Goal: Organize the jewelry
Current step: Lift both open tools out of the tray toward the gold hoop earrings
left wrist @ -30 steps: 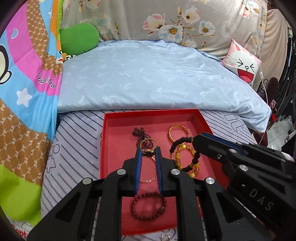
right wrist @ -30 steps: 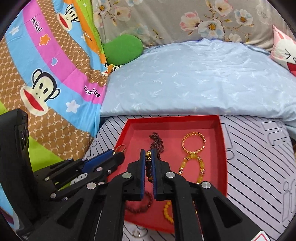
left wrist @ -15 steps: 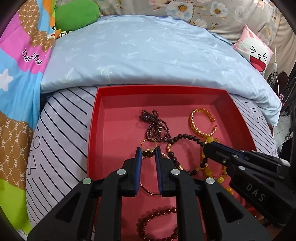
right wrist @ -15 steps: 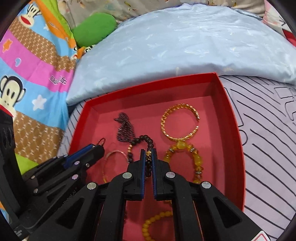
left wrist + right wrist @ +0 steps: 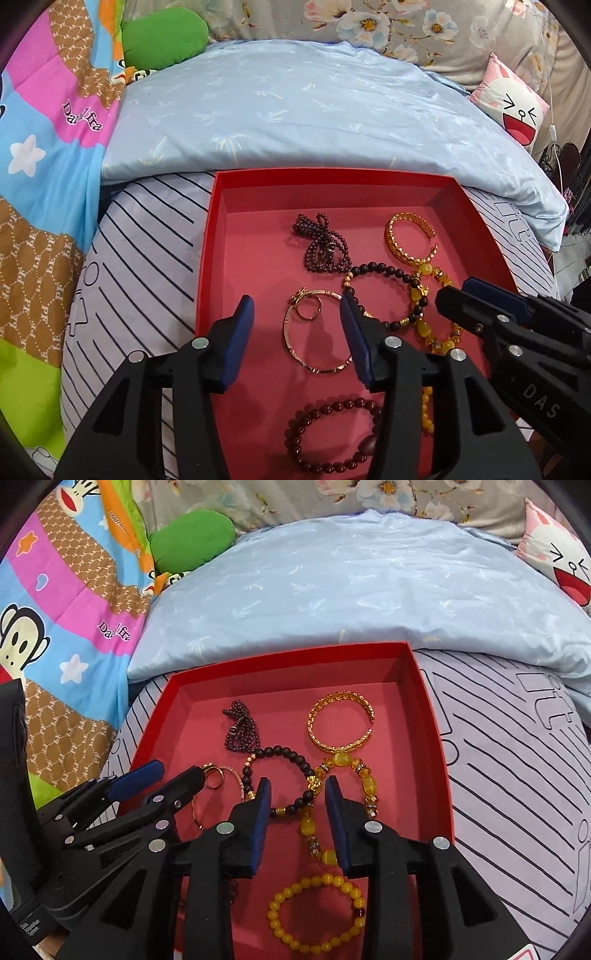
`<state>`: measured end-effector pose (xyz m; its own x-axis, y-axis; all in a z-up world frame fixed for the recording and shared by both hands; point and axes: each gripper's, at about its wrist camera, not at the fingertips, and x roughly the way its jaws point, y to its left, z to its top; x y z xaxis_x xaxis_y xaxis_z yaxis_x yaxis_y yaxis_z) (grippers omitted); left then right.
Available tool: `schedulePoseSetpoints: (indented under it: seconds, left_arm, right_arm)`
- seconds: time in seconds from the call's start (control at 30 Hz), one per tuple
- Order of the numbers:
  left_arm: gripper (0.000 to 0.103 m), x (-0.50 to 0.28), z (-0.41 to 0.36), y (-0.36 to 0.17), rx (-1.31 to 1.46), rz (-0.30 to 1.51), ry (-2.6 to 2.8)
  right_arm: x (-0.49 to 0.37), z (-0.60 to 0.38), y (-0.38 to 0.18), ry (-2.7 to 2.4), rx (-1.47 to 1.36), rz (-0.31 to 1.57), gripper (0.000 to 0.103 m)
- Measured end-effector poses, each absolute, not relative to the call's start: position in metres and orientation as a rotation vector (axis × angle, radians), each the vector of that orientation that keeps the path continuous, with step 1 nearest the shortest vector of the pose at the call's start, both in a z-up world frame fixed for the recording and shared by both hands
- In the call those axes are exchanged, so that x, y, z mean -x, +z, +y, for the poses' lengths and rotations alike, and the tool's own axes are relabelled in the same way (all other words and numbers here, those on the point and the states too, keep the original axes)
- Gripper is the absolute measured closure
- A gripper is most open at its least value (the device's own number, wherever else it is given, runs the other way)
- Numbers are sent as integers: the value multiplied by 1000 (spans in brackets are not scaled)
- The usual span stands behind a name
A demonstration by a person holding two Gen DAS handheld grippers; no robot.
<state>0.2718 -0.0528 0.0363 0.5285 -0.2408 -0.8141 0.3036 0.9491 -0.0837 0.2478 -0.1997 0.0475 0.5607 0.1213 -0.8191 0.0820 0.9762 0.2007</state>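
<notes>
A red tray (image 5: pixel 210 240) (image 5: pixel 432 720) lies on the striped bed cover and holds several pieces of jewelry. My left gripper (image 5: pixel 297 308) is open and empty above a small gold ring (image 5: pixel 308 309) and a thin rose-gold bangle (image 5: pixel 317 365). My right gripper (image 5: pixel 297 788) is open and empty above a dark bead bracelet (image 5: pixel 291 755) (image 5: pixel 384 267). A gold cuff (image 5: pixel 341 720), an amber bead bracelet (image 5: pixel 365 786), a yellow bead bracelet (image 5: pixel 317 912), a dark purple bead bunch (image 5: pixel 242 729) and a maroon bracelet (image 5: pixel 332 432) also lie in the tray.
A pale blue pillow (image 5: pixel 314 110) lies right behind the tray. A colourful monkey-print blanket (image 5: pixel 55 609) rises on the left, with a green cushion (image 5: pixel 162 37) behind it. A pink rabbit cushion (image 5: pixel 513 110) sits at the far right.
Both grippers have opened. The left let go of the gold ring, which now lies in the tray. The right let go of the dark bead bracelet, which now lies flat.
</notes>
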Motion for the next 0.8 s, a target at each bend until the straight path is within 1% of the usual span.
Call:
schedulePoseSetpoints:
  seconds: [0.1, 0.8]
  left_arm:
    - [56, -261, -50, 41, -73, 949, -324]
    - [54, -158, -11, 79, -17, 888, -301]
  right_arm:
    - [-234, -198, 54, 25, -209, 961, 67]
    - [-130, -201, 73, 29, -209, 931, 67]
